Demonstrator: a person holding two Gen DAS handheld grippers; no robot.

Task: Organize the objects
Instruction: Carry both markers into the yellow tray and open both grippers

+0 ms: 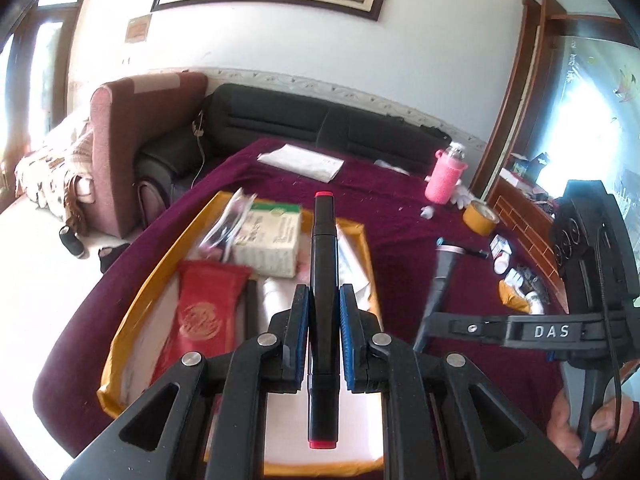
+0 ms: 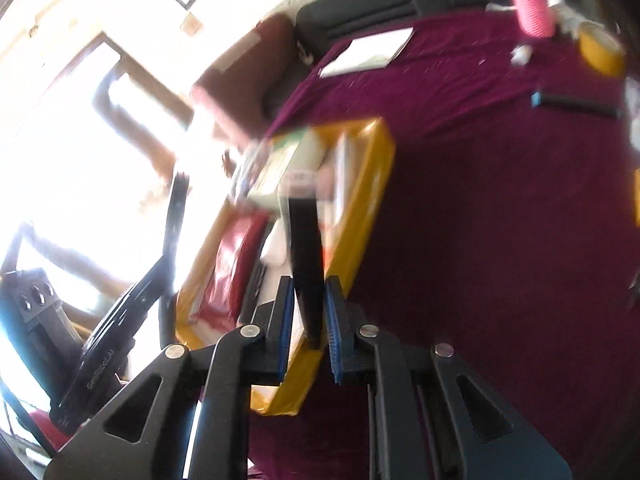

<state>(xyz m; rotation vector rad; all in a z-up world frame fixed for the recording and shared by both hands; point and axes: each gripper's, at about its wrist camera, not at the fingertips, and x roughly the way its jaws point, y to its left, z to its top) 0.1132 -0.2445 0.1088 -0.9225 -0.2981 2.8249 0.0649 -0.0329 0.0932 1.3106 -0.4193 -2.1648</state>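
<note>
My left gripper (image 1: 324,306) is shut on a black marker with red ends (image 1: 324,248) and holds it above the yellow-rimmed box (image 1: 156,276) on the maroon tablecloth. My right gripper (image 2: 307,300) is shut on a second black marker (image 2: 305,248) with a pale cap, over the right edge of the same box (image 2: 368,196); this view is blurred. In the box lie a red packet (image 1: 208,304), a green-and-white carton (image 1: 272,240) and a clear wrapper (image 1: 228,224). The right gripper also shows in the left wrist view (image 1: 440,264).
On the cloth further back lie a white paper (image 1: 300,162), a pink-sleeved bottle (image 1: 446,176), a yellow tape roll (image 1: 480,216), a blue-capped pen (image 2: 572,104) and small white bottles (image 1: 502,254). A black sofa (image 1: 320,120) stands behind the table.
</note>
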